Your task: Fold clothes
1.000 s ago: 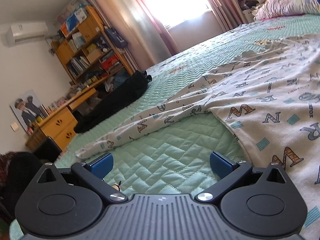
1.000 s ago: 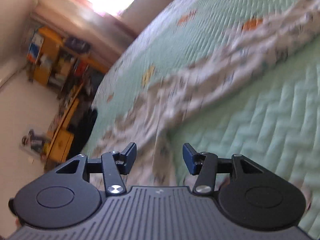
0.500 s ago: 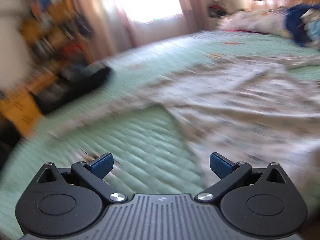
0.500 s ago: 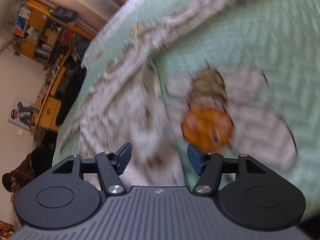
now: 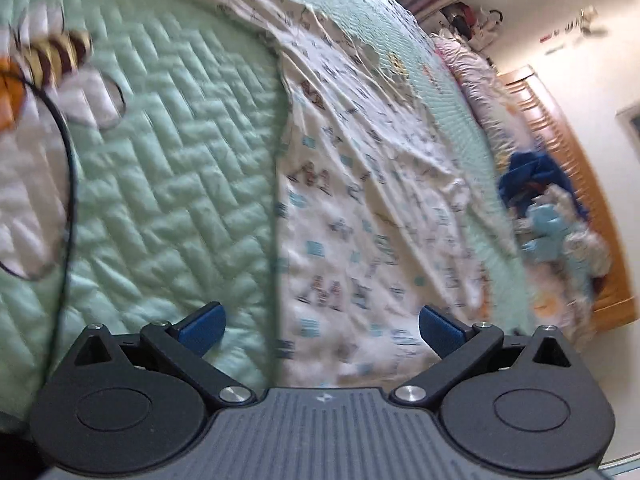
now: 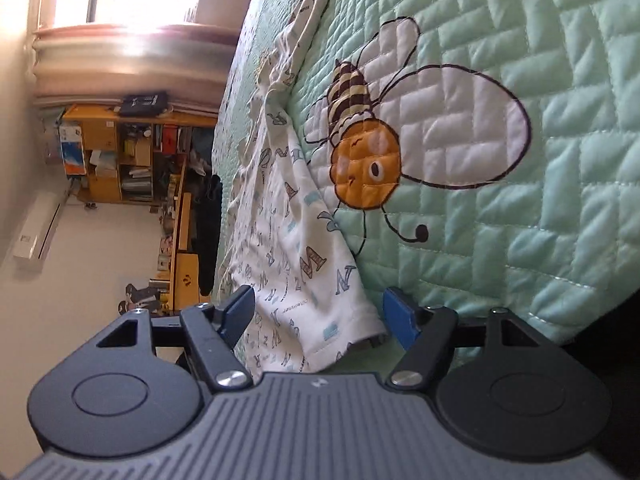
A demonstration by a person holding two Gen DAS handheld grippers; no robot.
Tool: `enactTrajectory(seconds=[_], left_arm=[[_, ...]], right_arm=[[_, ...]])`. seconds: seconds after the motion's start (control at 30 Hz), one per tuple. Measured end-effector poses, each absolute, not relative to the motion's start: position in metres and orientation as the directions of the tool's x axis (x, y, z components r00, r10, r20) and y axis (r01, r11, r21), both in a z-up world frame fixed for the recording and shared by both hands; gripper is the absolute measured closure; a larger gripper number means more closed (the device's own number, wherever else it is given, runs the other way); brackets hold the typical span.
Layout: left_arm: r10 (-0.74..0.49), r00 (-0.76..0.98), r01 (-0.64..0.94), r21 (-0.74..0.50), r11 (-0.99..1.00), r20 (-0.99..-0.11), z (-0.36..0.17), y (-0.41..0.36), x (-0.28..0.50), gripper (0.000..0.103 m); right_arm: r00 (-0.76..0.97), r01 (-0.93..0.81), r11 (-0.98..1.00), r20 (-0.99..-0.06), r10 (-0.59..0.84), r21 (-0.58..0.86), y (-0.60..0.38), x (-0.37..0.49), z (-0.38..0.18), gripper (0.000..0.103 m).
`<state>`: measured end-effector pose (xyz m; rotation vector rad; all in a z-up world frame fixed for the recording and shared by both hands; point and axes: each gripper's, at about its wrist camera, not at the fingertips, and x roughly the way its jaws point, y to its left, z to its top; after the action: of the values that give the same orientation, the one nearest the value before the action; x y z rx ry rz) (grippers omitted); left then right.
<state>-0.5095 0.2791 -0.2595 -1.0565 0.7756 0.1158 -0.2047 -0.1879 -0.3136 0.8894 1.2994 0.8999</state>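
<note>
A white garment printed with letters (image 5: pixel 360 208) lies spread flat on a green quilted bedspread (image 5: pixel 168 184). My left gripper (image 5: pixel 320 330) hovers open over the garment's near edge, its blue pads wide apart with nothing between them. In the right wrist view the same garment (image 6: pixel 296 264) runs from the far side to a hemmed corner that lies between the blue pads of my right gripper (image 6: pixel 320 314). That gripper is open, and its pads stand clear of the cloth on both sides.
A cartoon bee (image 6: pixel 372 140) is stitched on the bedspread beside the garment. A pile of blue clothes (image 5: pixel 552 208) and a wooden headboard (image 5: pixel 576 184) sit at the bed's far end. An orange shelf and desk (image 6: pixel 132 152) stand beyond the bed.
Both grippers have swung round and tilted over the bed. The left now faces the headboard over the garment's edge; the right has come down onto the hem corner. Both stay open.
</note>
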Motion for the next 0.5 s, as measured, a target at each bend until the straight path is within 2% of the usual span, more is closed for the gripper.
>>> enactTrajectory(seconds=[0.07, 0.17, 0.2, 0.23, 0.27, 0.3, 0.4, 0.43, 0.47, 0.5], left_arm=[[-0.333, 0.739, -0.432, -0.791, 0.432, -0.586, -0.268, 0.276, -0.505, 0.010], [-0.348, 0.749, -0.443, -0.817, 0.370, -0.563, -0.282, 0.277, -0.503, 0.024], [-0.352, 0.752, -0.446, -0.824, 0.350, -0.557, -0.285, 0.278, -0.504, 0.044], [-0.365, 0.747, -0.458, -0.827, 0.326, -0.556, -0.291, 0.280, -0.506, 0.078], [-0.379, 0.734, -0.477, -0.825, 0.304, -0.564, -0.297, 0.280, -0.507, 0.096], [-0.378, 0.727, -0.485, -0.818, 0.309, -0.574, -0.301, 0.278, -0.507, 0.100], [-0.361, 0.722, -0.490, -0.805, 0.334, -0.590, -0.302, 0.272, -0.506, 0.100], [-0.354, 0.723, -0.491, -0.801, 0.343, -0.594, -0.300, 0.270, -0.505, 0.101], [-0.349, 0.721, -0.492, -0.796, 0.352, -0.599, -0.299, 0.269, -0.504, 0.101], [-0.344, 0.719, -0.493, -0.792, 0.362, -0.604, -0.297, 0.267, -0.502, 0.101]], right_arm=[[0.050, -0.062, 0.400, -0.398, 0.916, 0.914, -0.186, -0.206, -0.311, 0.031], [0.053, -0.061, 0.392, -0.389, 0.920, 0.918, -0.186, -0.206, -0.311, 0.031], [0.054, -0.062, 0.388, -0.385, 0.921, 0.920, -0.187, -0.207, -0.311, 0.031], [0.055, -0.065, 0.386, -0.383, 0.922, 0.920, -0.186, -0.208, -0.310, 0.032], [0.055, -0.068, 0.389, -0.385, 0.921, 0.919, -0.185, -0.208, -0.311, 0.033], [0.055, -0.072, 0.394, -0.390, 0.919, 0.917, -0.185, -0.208, -0.311, 0.034], [0.042, -0.083, 0.417, -0.415, 0.909, 0.905, -0.184, -0.209, -0.312, 0.047], [0.034, -0.087, 0.427, -0.426, 0.904, 0.900, -0.183, -0.210, -0.313, 0.061], [0.026, -0.091, 0.437, -0.437, 0.899, 0.895, -0.182, -0.211, -0.313, 0.081], [0.023, -0.098, 0.443, -0.443, 0.896, 0.891, -0.182, -0.213, -0.312, 0.090]])
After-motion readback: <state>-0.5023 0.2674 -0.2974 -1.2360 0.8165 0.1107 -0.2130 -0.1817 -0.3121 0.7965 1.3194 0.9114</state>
